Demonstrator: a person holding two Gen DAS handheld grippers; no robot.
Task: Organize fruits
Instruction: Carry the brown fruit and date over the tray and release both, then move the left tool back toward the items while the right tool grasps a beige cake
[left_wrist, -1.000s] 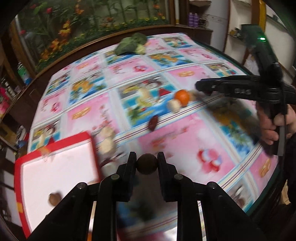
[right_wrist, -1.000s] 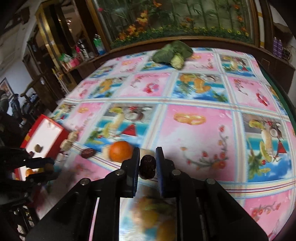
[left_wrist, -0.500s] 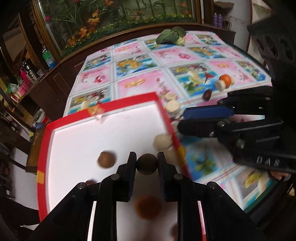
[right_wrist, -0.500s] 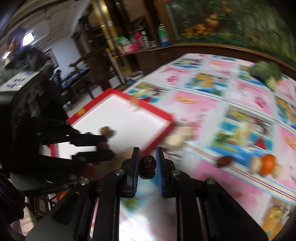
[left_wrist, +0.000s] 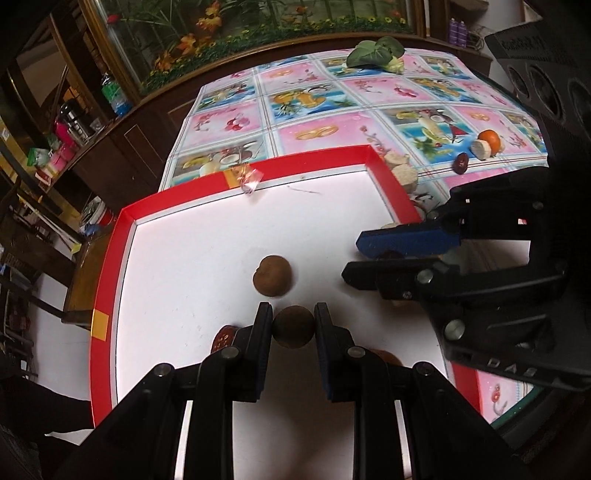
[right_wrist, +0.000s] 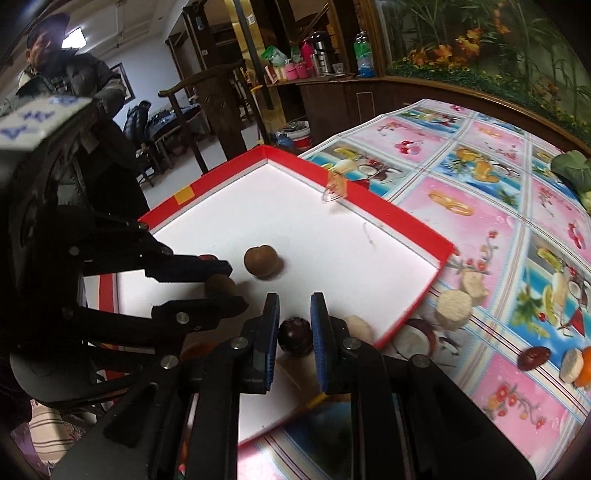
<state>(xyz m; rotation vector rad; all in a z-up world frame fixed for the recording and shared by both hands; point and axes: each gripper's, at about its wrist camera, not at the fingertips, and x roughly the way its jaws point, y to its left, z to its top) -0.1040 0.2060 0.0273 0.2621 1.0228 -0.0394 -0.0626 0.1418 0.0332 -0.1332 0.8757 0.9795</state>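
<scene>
Claws hovering over red-rimmed tray (left_wrist: 388, 173): left claw (left_wrist: 293, 325) pinching brown round fruit (left_wrist: 293, 326), right claw (right_wrist: 294, 332) pinching dark red fruit (right_wrist: 295, 336). Risk: claws crowding close, releasing fruit likely rolling into loose brown fruit (left_wrist: 272, 276), or claws colliding.

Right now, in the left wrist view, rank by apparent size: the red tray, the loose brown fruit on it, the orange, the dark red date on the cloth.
1. red tray
2. brown fruit
3. orange
4. date
The orange and date lie farther from the camera, so their true sizes stay unsure.
</scene>
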